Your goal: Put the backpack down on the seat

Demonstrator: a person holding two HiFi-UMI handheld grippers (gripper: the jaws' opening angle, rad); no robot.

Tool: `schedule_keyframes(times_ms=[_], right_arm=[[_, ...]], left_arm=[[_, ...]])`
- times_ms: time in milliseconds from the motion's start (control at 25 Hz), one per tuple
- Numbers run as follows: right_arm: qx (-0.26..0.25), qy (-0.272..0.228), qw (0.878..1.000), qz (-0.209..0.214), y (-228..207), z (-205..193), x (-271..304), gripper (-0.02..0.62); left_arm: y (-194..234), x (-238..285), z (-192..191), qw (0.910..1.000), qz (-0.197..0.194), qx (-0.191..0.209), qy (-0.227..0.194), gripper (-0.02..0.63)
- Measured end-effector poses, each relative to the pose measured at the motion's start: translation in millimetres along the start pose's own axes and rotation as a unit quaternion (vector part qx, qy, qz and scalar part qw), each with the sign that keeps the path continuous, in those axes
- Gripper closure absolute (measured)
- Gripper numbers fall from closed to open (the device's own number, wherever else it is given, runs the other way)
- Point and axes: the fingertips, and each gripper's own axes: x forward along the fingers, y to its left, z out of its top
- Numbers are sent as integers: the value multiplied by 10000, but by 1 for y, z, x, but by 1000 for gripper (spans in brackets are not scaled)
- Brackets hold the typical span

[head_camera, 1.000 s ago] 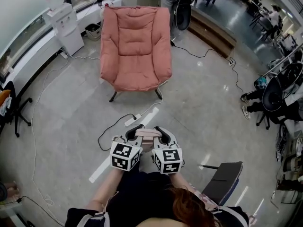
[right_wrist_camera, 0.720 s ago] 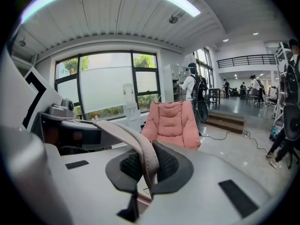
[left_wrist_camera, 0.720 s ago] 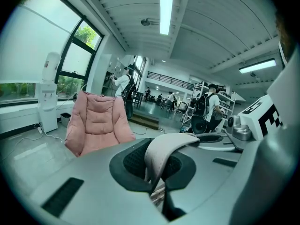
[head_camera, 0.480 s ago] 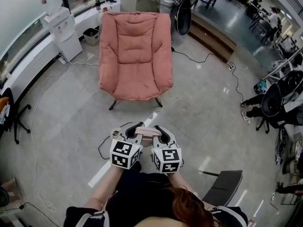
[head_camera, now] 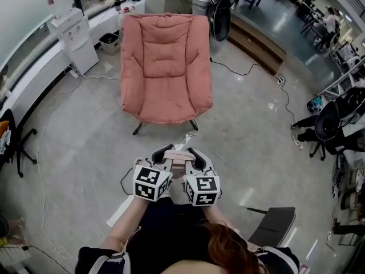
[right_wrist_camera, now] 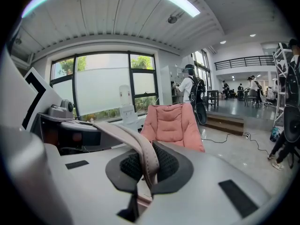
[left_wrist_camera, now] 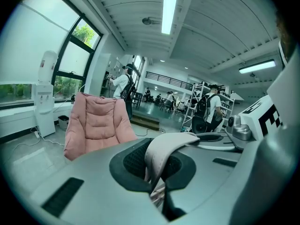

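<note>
Grippers number two, side by side low in the head view: the left gripper (head_camera: 163,154) and the right gripper (head_camera: 197,157), each carrying one white cube (head_camera: 151,182) printed with black square markers. One pale pink strap (head_camera: 181,160), flat woven webbing, arches between them. It is the only part of the backpack that shows; the bag's body is hidden below the grippers. The left fingers (left_wrist_camera: 132,161), black with ribbed rubber pads, are pressed together and pinch one end of that strap. The right fingers (right_wrist_camera: 168,165) pinch the other end the same way. One armchair (head_camera: 165,61) stands ahead on the glossy grey floor (head_camera: 245,124), well apart from the strap: salmon pink, padded and quilted, wide-backed, on thin dark legs. One white water dispenser (head_camera: 71,36), boxy and tall, stands to its left by the window
</note>
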Motion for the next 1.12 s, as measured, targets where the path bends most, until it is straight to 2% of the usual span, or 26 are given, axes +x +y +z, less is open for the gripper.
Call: schedule_keyframes(times_ms=[280,560,840,1000,1120], right_arm=[[71,-5,10000,39,9,4,18,561],[-39,-19,9999,158,28,15,30,561],[-61,-156,9996,239,34,25,32,561],[-153,-205,9991,330,37,33,36,561],[-35,-154,9991,406,37,34,39,561]], left_arm=[[19,2,5,9999,-9,107,14,589],[40,-8,15,10000,68,19,-56,589],[44,-13,26,9994,102,190,-277,589],[50,-14,34,9989,159,121,-417,589],[52,-13,34,9988,212,29,-433,589]])
